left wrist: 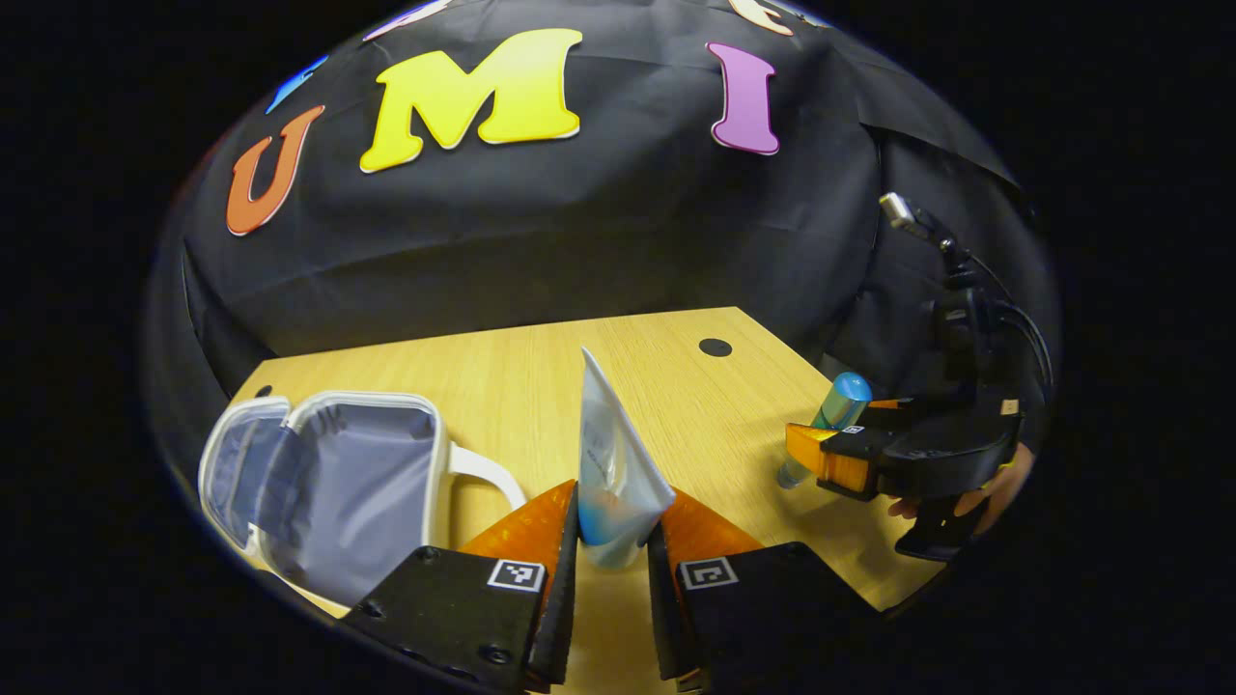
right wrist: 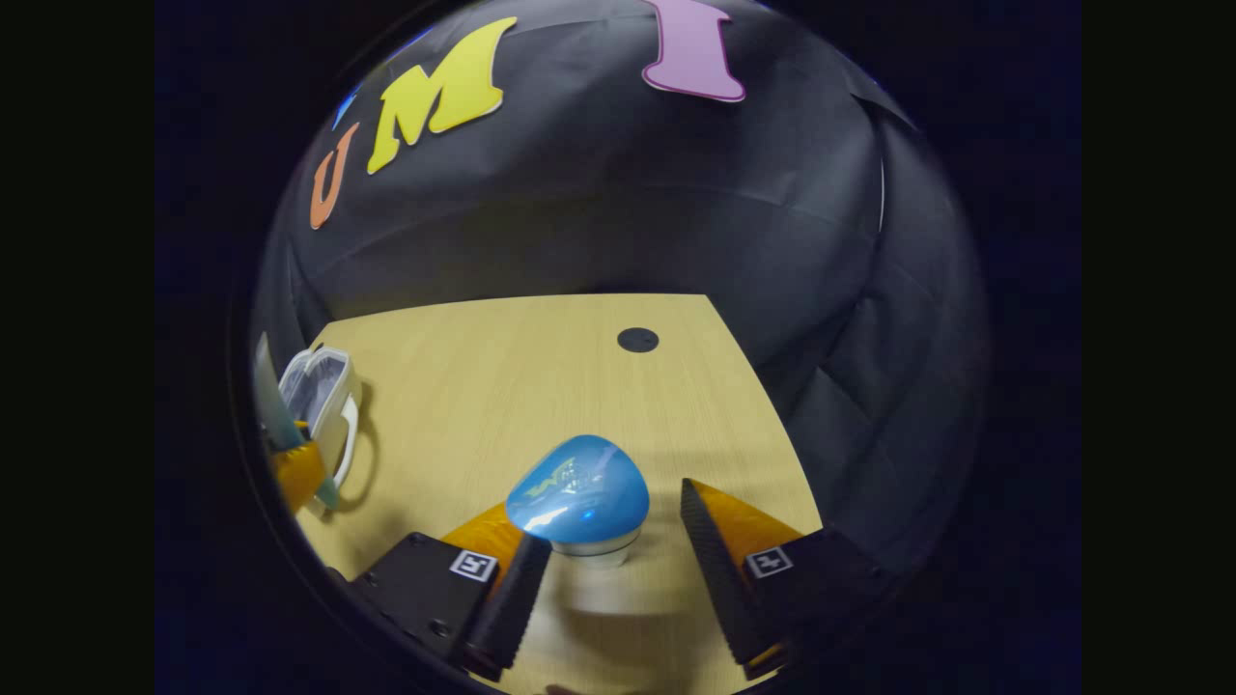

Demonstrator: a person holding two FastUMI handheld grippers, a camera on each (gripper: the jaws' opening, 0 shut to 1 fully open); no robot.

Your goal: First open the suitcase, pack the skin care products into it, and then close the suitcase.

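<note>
The small suitcase lies open on the wooden table, at the left in the left gripper view, its lid folded back and its pale grey lining showing; a white handle sticks out toward the middle of the table. Just beside that handle, a white tube with a blue lower end stands upright, crimped end up, clamped between both fingers of the left gripper.

Farther right in the same view, a bottle with a blue cap stands tilted on the table. The right gripper has its fingers spread around the bottle: one finger touches the cap's side, the other stands apart from it. A hand holds that gripper near the table's right edge. A dark round hole sits in the tabletop toward the back wall.
</note>
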